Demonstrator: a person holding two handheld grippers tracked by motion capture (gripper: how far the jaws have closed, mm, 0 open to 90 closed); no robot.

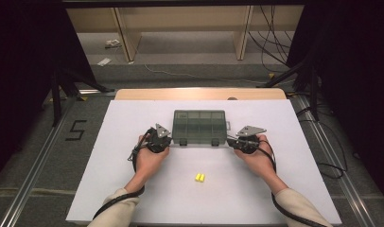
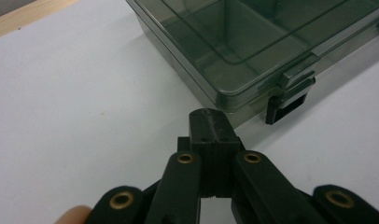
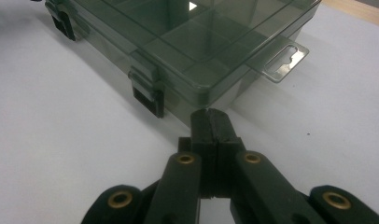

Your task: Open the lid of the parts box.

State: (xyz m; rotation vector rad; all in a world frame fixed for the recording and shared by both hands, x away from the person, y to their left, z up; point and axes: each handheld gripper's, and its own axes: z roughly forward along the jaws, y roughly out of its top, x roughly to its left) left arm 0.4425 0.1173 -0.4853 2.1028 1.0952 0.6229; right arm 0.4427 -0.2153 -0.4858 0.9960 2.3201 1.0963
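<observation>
The shallow rectangular organiser box of smoky grey translucent plastic looks smooth and glossy, its black plastic latches duller. Beneath the box, the white sheet covering the table appears matt and paper-smooth; behind the box, a pale wooden table edge shows.

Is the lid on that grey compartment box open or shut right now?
Shut. The clear lid lies flat on the box, and both front latches are folded down.
</observation>
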